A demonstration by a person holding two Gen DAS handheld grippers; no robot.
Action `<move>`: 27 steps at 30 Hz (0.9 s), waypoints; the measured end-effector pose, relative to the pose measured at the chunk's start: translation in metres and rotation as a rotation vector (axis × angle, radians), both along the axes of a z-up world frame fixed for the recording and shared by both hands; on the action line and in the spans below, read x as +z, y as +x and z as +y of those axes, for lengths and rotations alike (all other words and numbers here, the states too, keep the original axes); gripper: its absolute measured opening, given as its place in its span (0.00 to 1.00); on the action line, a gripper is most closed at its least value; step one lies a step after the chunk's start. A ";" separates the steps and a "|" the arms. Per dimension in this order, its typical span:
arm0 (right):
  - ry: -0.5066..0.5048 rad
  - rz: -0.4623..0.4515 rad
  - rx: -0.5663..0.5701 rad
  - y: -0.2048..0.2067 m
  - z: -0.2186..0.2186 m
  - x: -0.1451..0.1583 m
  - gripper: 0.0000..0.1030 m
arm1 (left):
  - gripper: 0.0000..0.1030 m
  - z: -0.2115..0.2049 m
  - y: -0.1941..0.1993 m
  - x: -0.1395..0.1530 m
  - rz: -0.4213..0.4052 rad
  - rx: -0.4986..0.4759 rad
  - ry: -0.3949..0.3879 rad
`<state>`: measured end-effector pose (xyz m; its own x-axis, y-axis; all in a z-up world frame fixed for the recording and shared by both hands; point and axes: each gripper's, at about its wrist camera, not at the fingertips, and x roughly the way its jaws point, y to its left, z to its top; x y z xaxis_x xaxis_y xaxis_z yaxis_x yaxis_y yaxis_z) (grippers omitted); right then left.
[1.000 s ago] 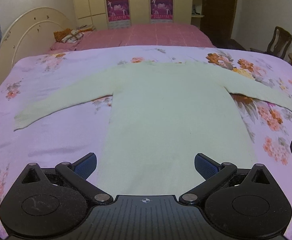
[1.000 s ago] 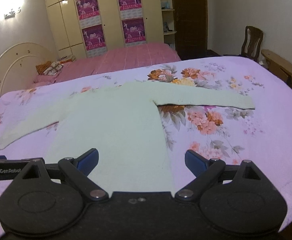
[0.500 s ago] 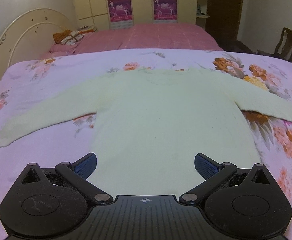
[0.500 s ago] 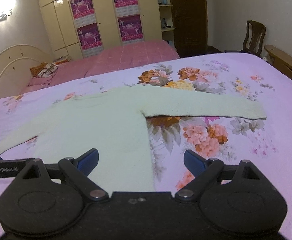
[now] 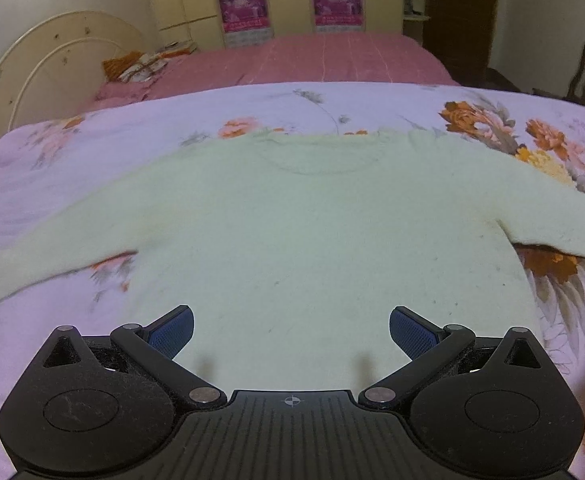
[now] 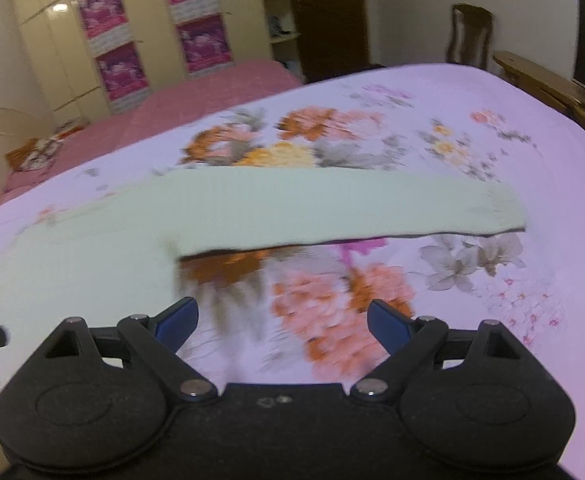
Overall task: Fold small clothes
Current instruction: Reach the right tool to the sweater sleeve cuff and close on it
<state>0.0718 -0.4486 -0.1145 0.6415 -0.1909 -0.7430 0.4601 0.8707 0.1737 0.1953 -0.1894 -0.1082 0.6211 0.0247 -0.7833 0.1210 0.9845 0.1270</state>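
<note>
Sweater [image 5: 292, 232] lies flat; both hand-held grippers [image 5: 291, 330] [image 6: 282, 326] gape wide, empty.

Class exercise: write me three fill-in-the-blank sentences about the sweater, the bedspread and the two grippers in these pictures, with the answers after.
1. The pale green sweater lies flat with both sleeves spread ____.
2. The bedspread under it carries a ____ print.
3. The left gripper and the right gripper both have their jaws ____, holding nothing.

Missing words: out; floral; open
</note>
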 end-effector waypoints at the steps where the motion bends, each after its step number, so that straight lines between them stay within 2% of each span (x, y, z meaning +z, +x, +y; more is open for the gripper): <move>1: 0.001 0.004 -0.018 0.002 -0.009 -0.005 0.87 | 1.00 -0.002 0.003 -0.003 -0.003 -0.010 -0.007; 13: 0.049 0.039 -0.169 0.024 -0.078 -0.051 0.85 | 1.00 -0.002 0.046 -0.028 0.024 0.071 0.002; 18: 0.049 -0.005 -0.207 0.031 -0.093 -0.056 0.81 | 1.00 0.002 0.056 -0.036 0.018 0.081 0.012; 19: 0.049 -0.016 -0.216 0.032 -0.097 -0.056 0.71 | 1.00 0.003 0.057 -0.037 0.019 0.083 0.013; 20: 0.043 -0.020 -0.232 0.033 -0.101 -0.056 0.49 | 1.00 0.003 0.058 -0.039 0.022 0.082 0.015; 21: 0.035 -0.030 -0.256 0.034 -0.107 -0.056 0.38 | 1.00 0.004 0.060 -0.040 0.024 0.080 0.017; 22: 0.045 -0.040 -0.270 0.034 -0.113 -0.056 0.21 | 1.00 0.004 0.061 -0.042 0.025 0.079 0.019; 23: 0.075 -0.054 -0.285 0.034 -0.121 -0.058 0.16 | 1.00 0.005 0.062 -0.043 0.025 0.077 0.023; 27: 0.142 -0.103 -0.343 0.032 -0.144 -0.060 0.11 | 1.00 0.007 0.065 -0.047 0.027 0.077 0.033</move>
